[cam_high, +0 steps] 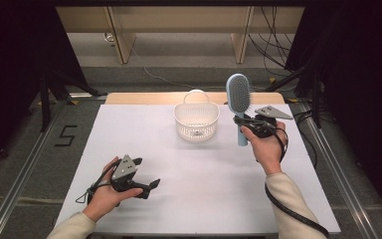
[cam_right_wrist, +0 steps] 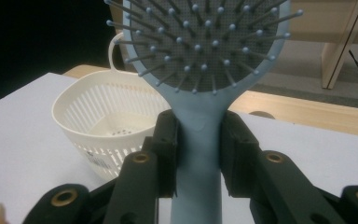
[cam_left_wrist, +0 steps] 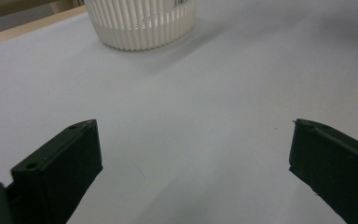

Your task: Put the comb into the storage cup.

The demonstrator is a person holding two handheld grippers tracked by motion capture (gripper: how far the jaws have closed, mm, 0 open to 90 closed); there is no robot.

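A light blue hairbrush [cam_high: 238, 97] with a grey bristle pad stands upright above the table's right half, held by its handle. My right gripper [cam_high: 243, 122] is shut on that handle, and the right gripper view shows the hairbrush [cam_right_wrist: 200, 140] clamped between both black jaws. Just left of the brush sits a white slotted basket [cam_high: 196, 121] with a handle, empty inside. The basket [cam_right_wrist: 105, 126] appears behind the brush in the right gripper view. My left gripper [cam_high: 146, 174] rests low at the front left, open, jaws wide apart over bare table, pointing toward the basket [cam_left_wrist: 142, 23].
The white table top [cam_high: 199, 174] has a wooden strip [cam_high: 144, 98] along its far edge. Beyond it are wooden furniture legs [cam_high: 122, 37] and loose cables [cam_high: 273, 50] on the floor. A black cable [cam_high: 288, 209] trails along the right forearm.
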